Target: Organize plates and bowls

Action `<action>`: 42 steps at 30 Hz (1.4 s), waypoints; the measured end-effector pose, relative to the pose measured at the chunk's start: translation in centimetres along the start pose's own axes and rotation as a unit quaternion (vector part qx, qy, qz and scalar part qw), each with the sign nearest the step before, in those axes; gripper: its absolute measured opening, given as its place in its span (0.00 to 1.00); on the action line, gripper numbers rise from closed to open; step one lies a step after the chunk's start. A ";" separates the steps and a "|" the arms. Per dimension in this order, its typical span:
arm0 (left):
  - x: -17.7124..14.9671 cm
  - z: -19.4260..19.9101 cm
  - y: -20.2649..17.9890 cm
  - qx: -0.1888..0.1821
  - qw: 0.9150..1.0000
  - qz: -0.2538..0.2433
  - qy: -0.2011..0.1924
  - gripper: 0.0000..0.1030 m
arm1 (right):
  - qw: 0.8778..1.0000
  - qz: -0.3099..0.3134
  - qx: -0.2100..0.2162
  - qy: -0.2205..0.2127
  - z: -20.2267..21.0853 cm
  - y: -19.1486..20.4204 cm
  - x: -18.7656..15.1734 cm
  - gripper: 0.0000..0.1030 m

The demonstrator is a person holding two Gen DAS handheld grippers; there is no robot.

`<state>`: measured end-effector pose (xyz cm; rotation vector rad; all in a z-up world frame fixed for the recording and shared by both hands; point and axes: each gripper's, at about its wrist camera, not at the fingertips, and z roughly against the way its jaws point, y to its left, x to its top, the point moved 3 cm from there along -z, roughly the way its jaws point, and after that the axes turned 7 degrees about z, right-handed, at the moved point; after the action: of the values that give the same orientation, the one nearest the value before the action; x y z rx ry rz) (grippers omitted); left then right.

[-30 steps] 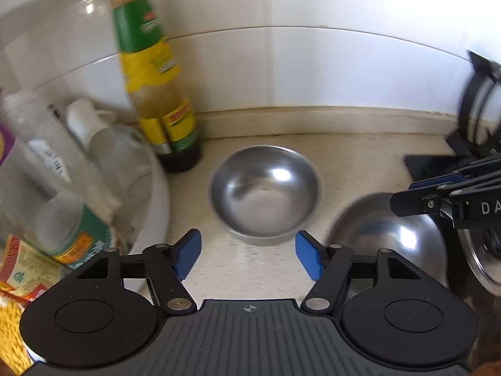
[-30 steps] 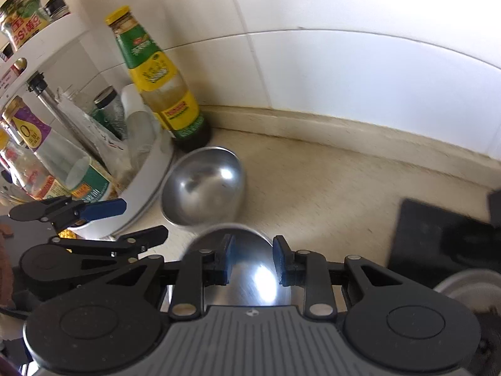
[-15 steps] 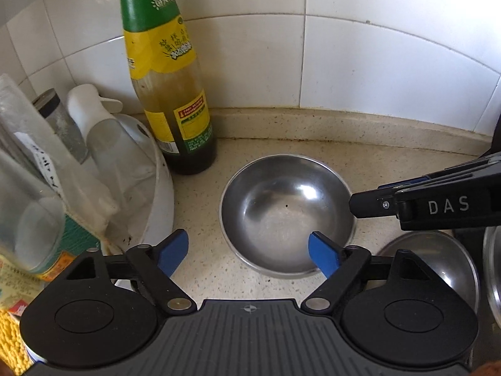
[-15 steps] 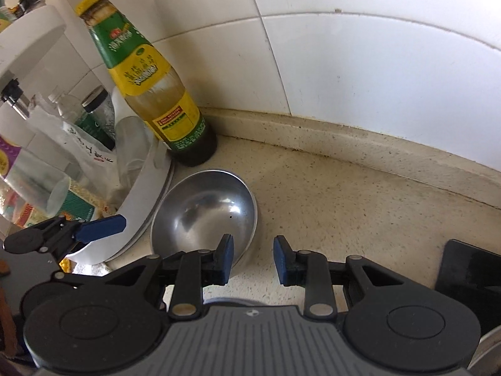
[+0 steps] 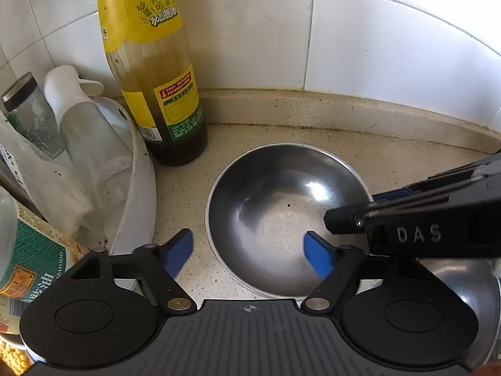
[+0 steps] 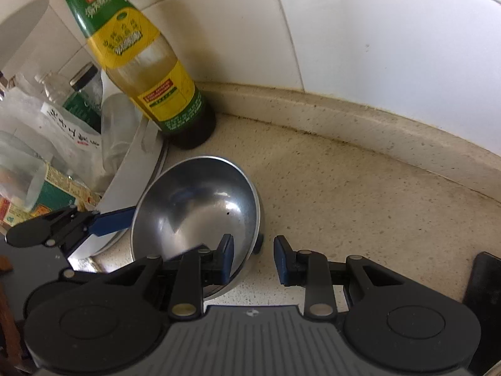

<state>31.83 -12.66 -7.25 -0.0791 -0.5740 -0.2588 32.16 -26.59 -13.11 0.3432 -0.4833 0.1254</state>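
In front of the steel bowl [image 5: 281,216], the left gripper [image 5: 249,252] is hovering with its blue fingers spread wide, straddling the bowl's near-left rim: one finger outside, one over the basin. The right gripper [image 6: 253,258], marked "DAS" on its side, is sitting released too, its jaws parted across the bowl's near-right rim without squeezing it. The bowl is resting upright on the speckled counter [image 6: 360,194]. A second steel bowl [image 5: 469,294] is showing right of it. Just behind the bowl, a green-and-yellow sauce bottle [image 5: 150,72] with Chinese writing is standing against the white tiled wall [image 5: 375,37].
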 end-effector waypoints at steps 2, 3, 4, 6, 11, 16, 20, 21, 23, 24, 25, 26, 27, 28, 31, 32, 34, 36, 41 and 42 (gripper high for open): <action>0.0 -0.4 0.0 -0.003 1.000 0.000 0.005 0.73 | 1.000 0.001 0.000 0.004 -0.3 0.0 0.0 0.29; 0.0 -0.6 0.0 -0.004 1.000 -0.001 0.007 0.71 | 1.000 0.002 0.003 0.006 -0.4 0.0 0.0 0.29; 0.0 -0.7 0.0 -0.005 1.000 -0.002 0.009 0.70 | 1.000 0.004 0.006 0.008 -0.5 0.0 0.0 0.28; -0.1 -0.9 -0.1 -0.008 1.000 -0.007 0.008 0.66 | 1.000 0.004 0.011 0.010 -0.8 0.2 0.0 0.25; -0.2 -1.1 -0.2 -0.008 1.000 -0.017 0.004 0.63 | 1.000 0.004 0.012 0.015 -1.2 0.1 -0.1 0.25; -0.3 -1.0 -0.1 -0.011 1.000 -0.016 0.002 0.61 | 1.000 -0.002 0.014 0.014 -1.1 0.0 -0.2 0.25; -0.3 -0.7 -0.2 -0.012 1.000 -0.016 -0.001 0.61 | 1.000 -0.002 0.014 0.009 -0.8 -0.1 -0.2 0.25; -0.2 -0.6 -0.3 -0.012 1.000 -0.016 -0.003 0.61 | 1.000 -0.002 0.014 0.007 -0.6 -0.1 -0.1 0.25; -0.1 -0.4 -0.3 -0.013 1.000 -0.016 -0.005 0.61 | 1.000 -0.003 0.014 0.004 -0.3 -0.1 0.0 0.25; 0.0 -0.3 -0.3 -0.013 1.000 -0.017 -0.006 0.61 | 1.000 -0.003 0.014 0.003 -0.2 -0.1 0.0 0.25; 0.0 -0.2 -0.3 -0.013 1.000 -0.018 -0.007 0.61 | 1.000 -0.003 0.014 0.001 -0.1 -0.1 0.0 0.25; 0.1 -0.2 -0.3 -0.013 1.000 -0.018 -0.008 0.61 | 1.000 -0.003 0.013 0.000 0.0 -0.1 0.1 0.25; 0.2 -0.1 -0.4 -0.013 1.000 -0.019 -0.009 0.61 | 1.000 -0.004 0.012 -0.001 0.0 -0.1 0.2 0.25; 0.2 0.0 -0.4 -0.013 1.000 -0.019 -0.009 0.61 | 1.000 -0.004 0.012 -0.002 0.1 -0.1 0.2 0.25; 0.4 0.1 -0.5 -0.014 1.000 -0.021 -0.012 0.61 | 1.000 -0.006 0.012 -0.004 0.3 -0.1 0.4 0.25; 0.4 0.2 -0.5 -0.014 1.000 -0.022 -0.013 0.61 | 1.000 -0.006 0.011 -0.005 0.4 -0.2 0.4 0.25; 0.5 0.2 -0.6 -0.015 1.000 -0.023 -0.015 0.61 | 1.000 -0.006 0.010 -0.006 0.5 -0.2 0.4 0.25; 0.5 0.2 -0.7 -0.015 0.999 -0.025 -0.016 0.61 | 1.000 -0.007 0.010 -0.007 0.6 -0.2 0.4 0.25; 0.4 0.7 -0.9 -0.017 0.999 -0.029 -0.020 0.61 | 1.000 -0.007 0.006 -0.010 1.2 0.0 0.3 0.25; 0.4 0.8 -1.0 -0.017 0.999 -0.031 -0.022 0.62 | 1.000 -0.007 0.005 -0.011 1.3 0.0 0.4 0.25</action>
<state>31.50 -13.58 -6.34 -0.1010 -0.6161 -0.3277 31.90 -27.05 -11.84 0.3588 -0.5030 0.1112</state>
